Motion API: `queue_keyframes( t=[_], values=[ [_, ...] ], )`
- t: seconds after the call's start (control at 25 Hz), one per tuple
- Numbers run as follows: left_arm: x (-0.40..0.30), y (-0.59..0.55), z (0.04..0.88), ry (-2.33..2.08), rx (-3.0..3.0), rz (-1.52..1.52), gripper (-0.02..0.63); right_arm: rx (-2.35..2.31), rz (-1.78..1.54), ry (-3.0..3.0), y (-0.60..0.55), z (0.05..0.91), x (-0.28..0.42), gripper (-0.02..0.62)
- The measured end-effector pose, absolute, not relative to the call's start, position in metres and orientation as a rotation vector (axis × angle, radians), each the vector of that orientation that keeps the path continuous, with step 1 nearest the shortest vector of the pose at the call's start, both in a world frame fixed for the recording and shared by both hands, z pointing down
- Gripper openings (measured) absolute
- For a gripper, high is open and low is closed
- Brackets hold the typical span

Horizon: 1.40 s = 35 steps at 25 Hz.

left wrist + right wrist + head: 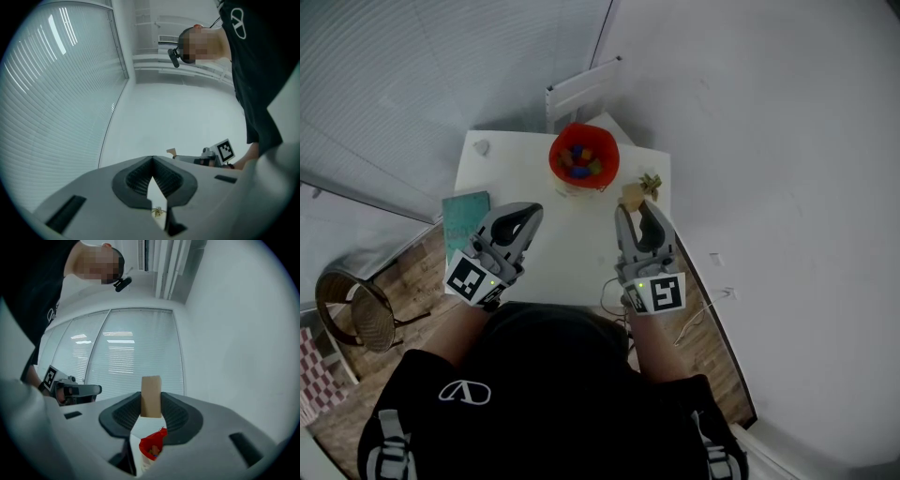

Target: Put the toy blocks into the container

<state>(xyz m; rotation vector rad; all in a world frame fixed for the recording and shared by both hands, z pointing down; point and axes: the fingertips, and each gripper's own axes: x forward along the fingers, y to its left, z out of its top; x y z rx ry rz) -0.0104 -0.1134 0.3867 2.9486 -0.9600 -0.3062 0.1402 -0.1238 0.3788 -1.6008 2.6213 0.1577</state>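
A red container [584, 157] with several coloured blocks inside stands at the far middle of the white table [506, 169]. My right gripper [635, 208] is shut on a tan wooden block [631, 194], held above the table to the right of the container and nearer to me. In the right gripper view the block [151, 397] sticks up between the pads, and the red container [153, 445] shows below through the gap. My left gripper [532, 212] hovers over the table's near left, shut with nothing in it; its tips [152, 159] meet.
A small dry plant-like thing [651, 183] lies by the table's right edge, just beyond the held block. A teal book [467, 220] lies at the left edge, a small grey object [482, 146] at the far left corner. A white chair [581, 89] stands behind the table, a round chair [356, 309] on the floor at left.
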Motion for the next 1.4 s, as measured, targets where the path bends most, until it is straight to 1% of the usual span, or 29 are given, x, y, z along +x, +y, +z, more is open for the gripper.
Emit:
queue_keyframes(
  t=[0.36,0.88,1.12,1.28,1.4],
  values=[
    [-0.022,-0.113,0.389,-1.007,2.933,-0.297,0.005,-1.584,0.161,2.647,-0.183,0.388,0.13,0.138],
    [-0.033,-0.114,0.39,-1.061,2.92,-0.29,0.005,-1.637,0.022,2.71,-0.272,0.44,0.117,0.138],
    [-0.037,-0.111,0.391,-1.075,2.911,-0.29,0.005,-1.698,-0.197,2.852,-0.308,0.511,0.108,0.138],
    [-0.041,-0.107,0.393,-1.089,2.903,-0.288,0.005,-1.743,-0.408,2.953,-0.316,0.569,0.105,0.138],
    [-0.043,-0.106,0.392,-1.101,2.901,-0.293,0.005,-1.757,-0.538,3.003,-0.318,0.596,0.103,0.138]
  ],
)
